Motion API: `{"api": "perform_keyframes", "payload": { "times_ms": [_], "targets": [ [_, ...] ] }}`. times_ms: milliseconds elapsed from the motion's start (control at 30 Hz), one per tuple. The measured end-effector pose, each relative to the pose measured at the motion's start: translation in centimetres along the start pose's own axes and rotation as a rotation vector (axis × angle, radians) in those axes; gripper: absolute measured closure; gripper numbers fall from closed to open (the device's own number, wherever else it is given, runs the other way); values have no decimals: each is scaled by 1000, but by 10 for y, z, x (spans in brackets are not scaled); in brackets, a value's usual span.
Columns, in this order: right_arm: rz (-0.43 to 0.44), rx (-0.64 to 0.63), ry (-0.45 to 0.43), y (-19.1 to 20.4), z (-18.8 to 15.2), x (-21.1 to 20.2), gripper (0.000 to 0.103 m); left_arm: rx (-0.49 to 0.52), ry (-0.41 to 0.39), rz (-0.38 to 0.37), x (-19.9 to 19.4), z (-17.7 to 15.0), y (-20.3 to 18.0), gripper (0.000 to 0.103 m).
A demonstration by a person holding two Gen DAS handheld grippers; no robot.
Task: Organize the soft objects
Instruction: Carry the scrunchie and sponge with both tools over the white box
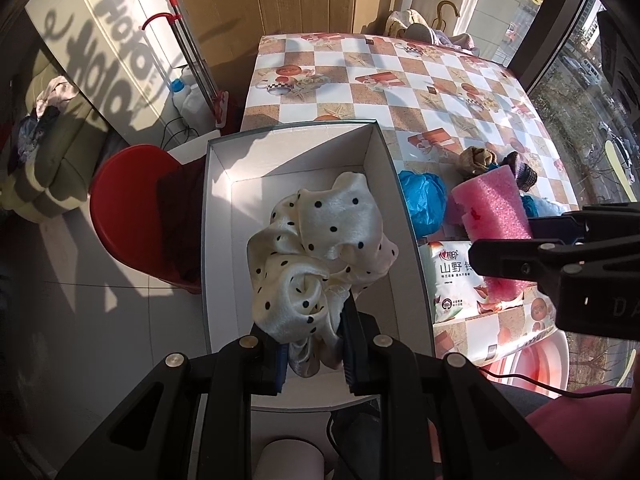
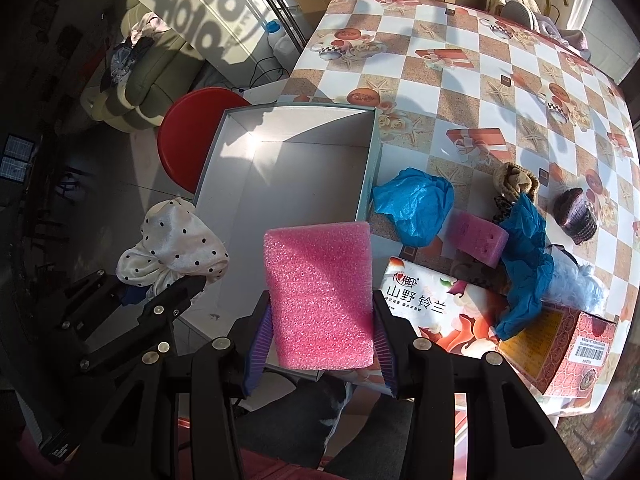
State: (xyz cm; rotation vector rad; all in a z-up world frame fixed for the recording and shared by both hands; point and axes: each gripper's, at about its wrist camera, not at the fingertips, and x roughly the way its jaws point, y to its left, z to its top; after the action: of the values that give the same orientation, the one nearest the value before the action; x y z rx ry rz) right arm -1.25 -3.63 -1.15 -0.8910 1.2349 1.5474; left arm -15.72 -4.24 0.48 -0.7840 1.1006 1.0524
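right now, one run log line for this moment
left claw: shut on polka-dot cloth | right claw: shut on pink foam block | white box: empty

The white box [image 2: 280, 168] is the landmark: its floor is bare and its top open. The left claw [image 1: 312, 344] holds a polka-dot cloth [image 1: 316, 248] above the near half of the box. Just right of the box a blue crumpled bag [image 2: 414, 204], a tissue pack [image 2: 424, 300] and a small pink foam piece [image 2: 476, 236] crowd the desk [image 2: 500, 80]. Beyond the box the desk lies open.
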Motion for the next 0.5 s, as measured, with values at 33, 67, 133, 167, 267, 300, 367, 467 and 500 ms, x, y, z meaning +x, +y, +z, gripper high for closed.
{"api": "perform_keyframes", "payload": {
  "times_ms": [33,67,133,167,267,300,367,467,500],
  "targets": [
    [1,-3,1,1,0,0,56,-4,2,0,0,-1,1,79],
    [2,-6,2,2,0,1,56,-9,3,0,0,-1,3,79],
    [6,-10,3,4,-1,1,56,-21,6,-2,0,-3,6,79],
    [8,-11,4,5,-1,1,56,-27,8,-3,0,-5,8,79],
    [14,-12,11,7,-2,4,56,-43,25,-4,3,-9,12,79],
    [15,-13,17,8,-3,5,56,-47,34,-4,5,-10,14,79],
    [19,-18,31,10,-4,9,56,-54,52,-6,9,-12,16,79],
    [22,-31,46,15,-5,13,56,-60,72,-5,13,-17,18,79],
    [22,-35,49,16,-5,14,56,-62,77,-5,14,-18,18,79]
  ]
}}
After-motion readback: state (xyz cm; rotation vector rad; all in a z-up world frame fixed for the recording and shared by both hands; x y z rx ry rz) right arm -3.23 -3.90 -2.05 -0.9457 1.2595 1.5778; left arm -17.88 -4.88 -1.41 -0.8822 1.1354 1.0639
